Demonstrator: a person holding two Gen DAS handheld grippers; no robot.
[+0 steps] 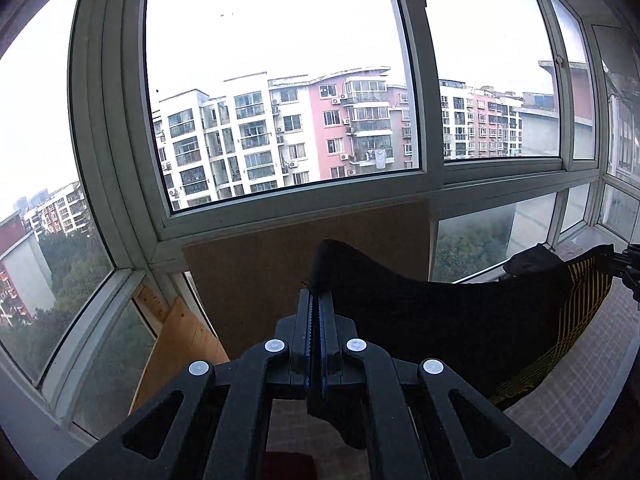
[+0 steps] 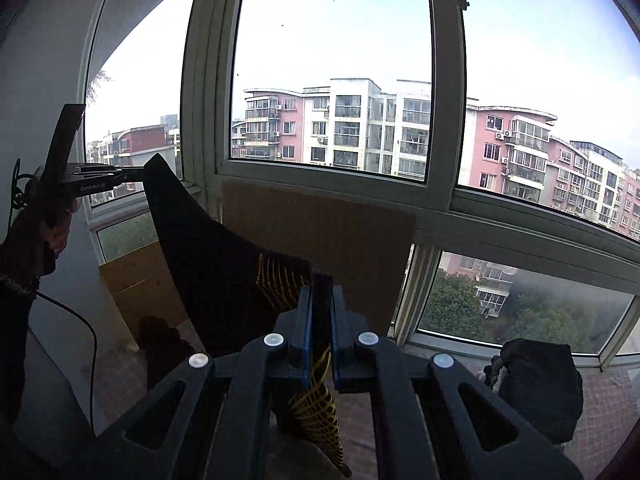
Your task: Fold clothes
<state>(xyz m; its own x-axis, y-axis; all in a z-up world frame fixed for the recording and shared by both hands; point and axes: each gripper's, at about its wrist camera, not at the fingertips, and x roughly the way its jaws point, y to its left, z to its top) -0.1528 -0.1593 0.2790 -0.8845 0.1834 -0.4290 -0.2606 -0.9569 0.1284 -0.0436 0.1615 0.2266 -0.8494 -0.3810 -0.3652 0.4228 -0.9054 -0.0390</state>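
- Jaws clamped tight on both sides, each pinching one end of the same black garment (image 1: pixel 440 320) with the yellow grid print.
- Left gripper (image 1: pixel 316 304) biting a plain black corner, cloth sticking up just past the tips and running off to the right from there.
- Right gripper (image 2: pixel 320 292) pinching the printed end, with a yellow-lined tail hanging down between and under the jaws.
- Held up in the air between the two, sagging in a shallow curve, nowhere near flat on anything.
- Long axis running straight from one gripper to the other, roughly side to side in front of the window (image 1: pixel 280 80).
- From the right wrist view, left gripper sitting higher and off to the left, so the span tilts up toward that side.
- Neither hand really "nearer" here, since both already have hold of it; looks like the spread-out stage before an actual fold.
- Guessing next move needs both ends lowered together onto the worktop (image 2: pixel 600 408), or one end swung over to meet the other along that axis.
- Another dark heap (image 2: pixel 540 388) sitting low right, well apart from the held piece.
- Brown board (image 2: pixel 340 240) leaning under the window, behind the cloth, not touching as far as can be told.
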